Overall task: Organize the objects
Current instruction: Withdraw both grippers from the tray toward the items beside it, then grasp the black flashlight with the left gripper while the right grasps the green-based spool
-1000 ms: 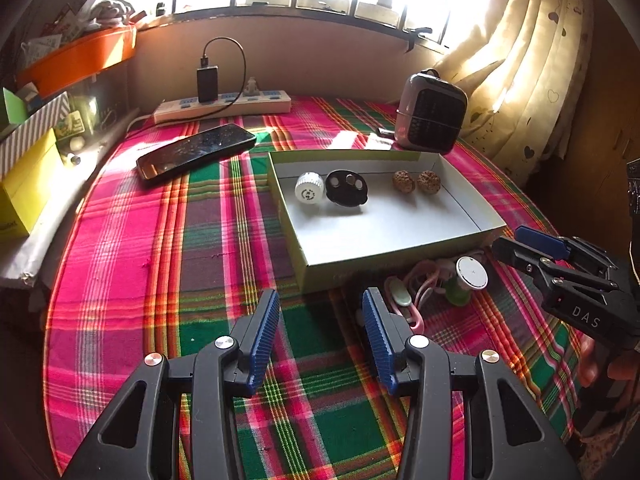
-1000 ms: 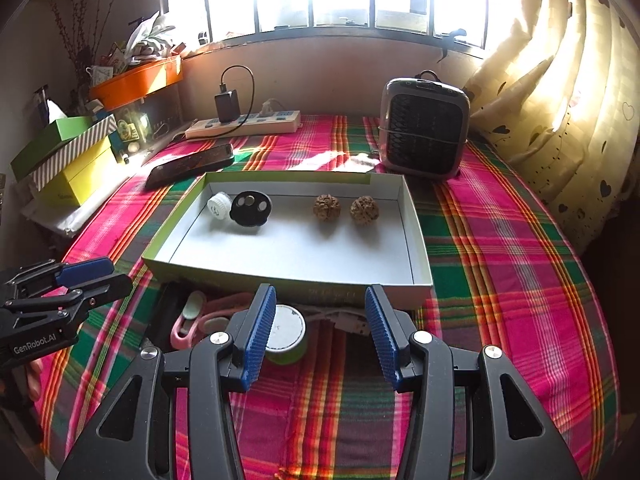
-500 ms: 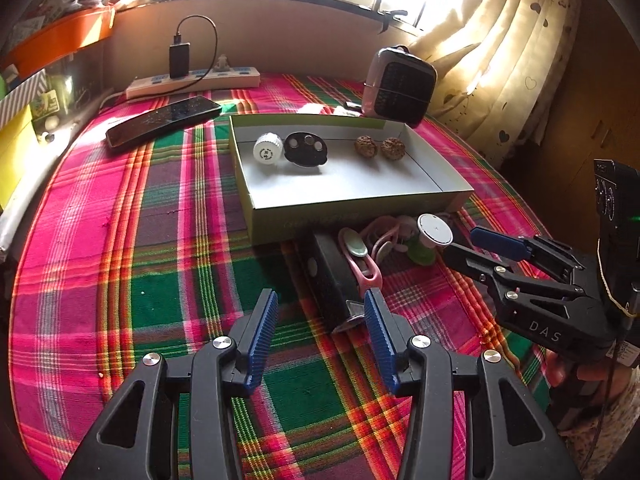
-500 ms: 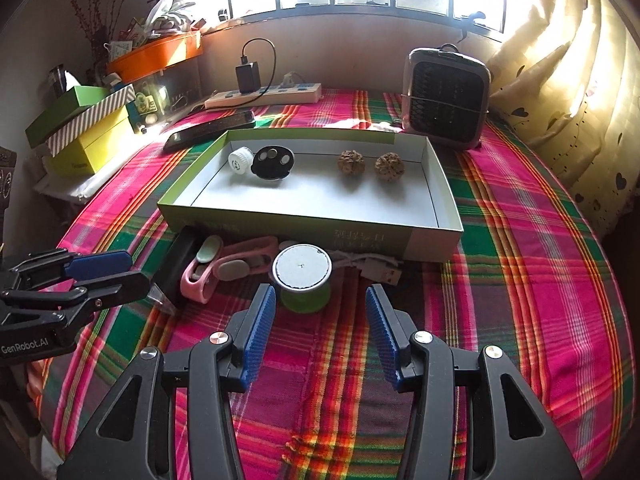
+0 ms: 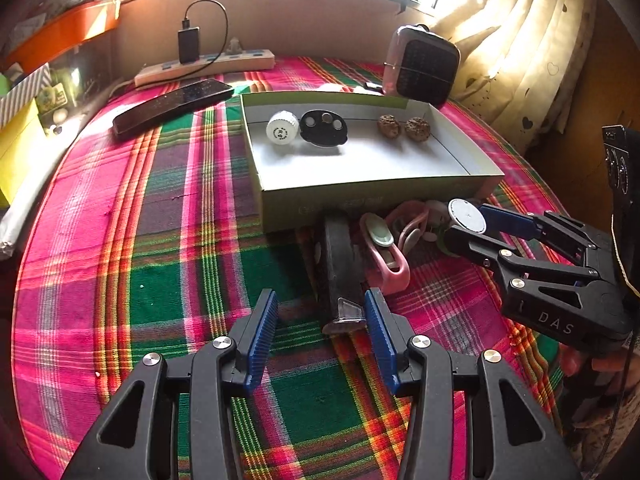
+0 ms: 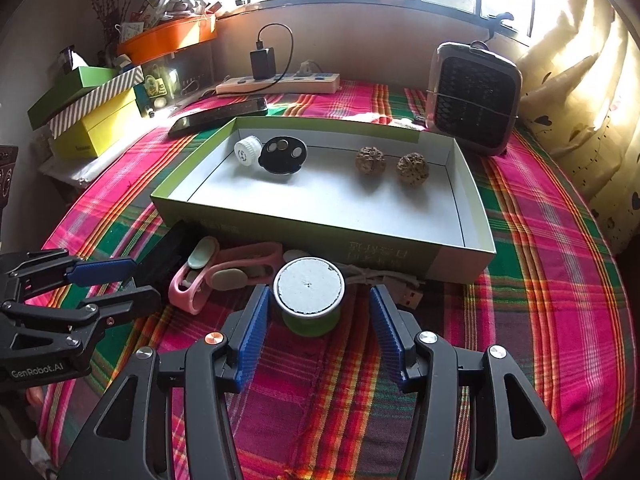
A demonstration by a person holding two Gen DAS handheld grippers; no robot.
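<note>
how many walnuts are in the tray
2, side by side at the back right of the tray: one walnut on the left, the other just right of it. None seems hidden.

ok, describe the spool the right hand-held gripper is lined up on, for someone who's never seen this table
Find the shallow green-sided tray on the plaid cloth. Just outside its near wall stands a spool, between the open right hand-held gripper. It is the only upright round item there: white flat top, green body.

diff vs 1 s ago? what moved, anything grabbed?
Both claws came in toward the pile in front of the tray. The right claw now brackets the green spool, open, not gripping. The left claw neared the black case, open. Tray contents unchanged.
</note>
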